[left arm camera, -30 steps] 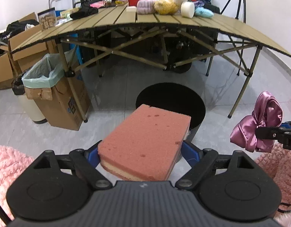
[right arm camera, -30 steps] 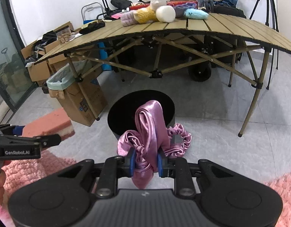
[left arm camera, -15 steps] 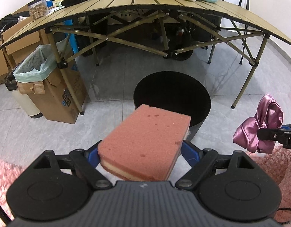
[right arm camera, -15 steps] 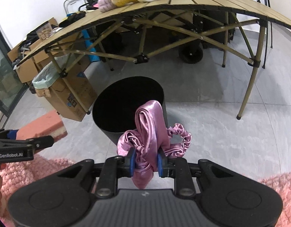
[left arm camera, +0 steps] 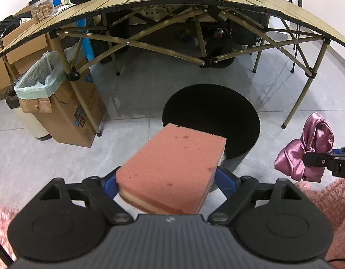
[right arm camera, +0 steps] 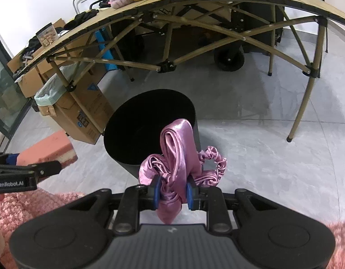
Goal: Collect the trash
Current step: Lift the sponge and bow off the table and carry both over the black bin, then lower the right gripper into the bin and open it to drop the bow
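A black round bin (left arm camera: pixel 239 157) stands on the grey floor in front of both grippers; its dark mouth faces up. My left gripper (left arm camera: pixel 170 179) is shut on a pink sponge (left arm camera: pixel 172 168) with a pale underside, whose far end reaches over the bin's near rim. My right gripper (right arm camera: pixel 172 192) is shut on a pink satin scrunchie (right arm camera: pixel 179 154), just short of the bin (right arm camera: pixel 127 123) at its right. In the left wrist view the scrunchie (left arm camera: pixel 307 150) hangs at the right edge. The right wrist view shows the sponge (right arm camera: pixel 49 148) at the left.
A folding slatted table (left arm camera: pixel 195 2) spans the back, with plush toys and clutter on top. A cardboard box with a pale green liner (left arm camera: pixel 44 83) stands by its left leg. Pink fluffy rug (right arm camera: pixel 26 206) lies under the grippers. A table leg (right arm camera: pixel 304 98) stands at the right.
Both grippers have moved forward and down toward the black bin, which now looks larger and nearer. The sponge and the scrunchie stay gripped as before.
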Demonstrator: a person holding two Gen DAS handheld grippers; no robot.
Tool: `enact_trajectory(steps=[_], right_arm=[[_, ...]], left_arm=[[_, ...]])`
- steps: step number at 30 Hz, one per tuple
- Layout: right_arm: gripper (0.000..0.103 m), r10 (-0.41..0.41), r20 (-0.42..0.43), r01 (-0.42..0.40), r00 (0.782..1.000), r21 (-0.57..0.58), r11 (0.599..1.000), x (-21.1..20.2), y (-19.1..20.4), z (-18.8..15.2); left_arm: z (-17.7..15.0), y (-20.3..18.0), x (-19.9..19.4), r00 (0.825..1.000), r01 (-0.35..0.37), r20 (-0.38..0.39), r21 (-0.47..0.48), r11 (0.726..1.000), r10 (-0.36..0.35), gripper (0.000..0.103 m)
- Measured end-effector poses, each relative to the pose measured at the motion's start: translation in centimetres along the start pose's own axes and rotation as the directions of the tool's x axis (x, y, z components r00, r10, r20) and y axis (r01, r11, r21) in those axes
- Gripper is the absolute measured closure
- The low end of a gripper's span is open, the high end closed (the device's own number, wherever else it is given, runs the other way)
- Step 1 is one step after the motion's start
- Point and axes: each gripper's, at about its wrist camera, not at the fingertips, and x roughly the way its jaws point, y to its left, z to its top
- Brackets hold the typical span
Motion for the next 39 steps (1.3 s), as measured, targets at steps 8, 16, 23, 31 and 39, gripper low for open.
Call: enact_trajectory(steps=[8,16,23,31,39], right_arm=[[0.081,0.007,0.010,-0.007,1.000,-0.034,0.999,1.7,0.5,1.9],[0.081,0.029,0.011,-0.028,1.000,-0.065,0.997,3.6,0.7,3.7],[0.081,0.056,0.019,-0.053,0.998,-0.123,0.991,5.2,1.6,5.3],[0.081,0.083,0.039,-0.074,0.996,-0.203,0.976,7.1,3.5,7.9],[0.081,0.084,0.010,-0.079,0.996,-0.243,0.967,9.1,5.3,8.8]], left_arm=[[1.5,-0.4,1.5,1.000,-0.001,-0.008,0.008,1.000,0.002,0.017],[3.0,-0.5,3.0,1.000,-0.013,-0.009,0.009,1.000,0.013,0.017],[3.9,0.1,3.7,0.999,-0.036,-0.001,-0.007,0.999,0.036,0.017],[5.2,1.6,4.1,0.997,-0.072,0.020,-0.045,0.996,0.073,0.017],[6.4,3.3,4.5,0.989,-0.132,0.058,-0.077,0.988,0.136,0.017]])
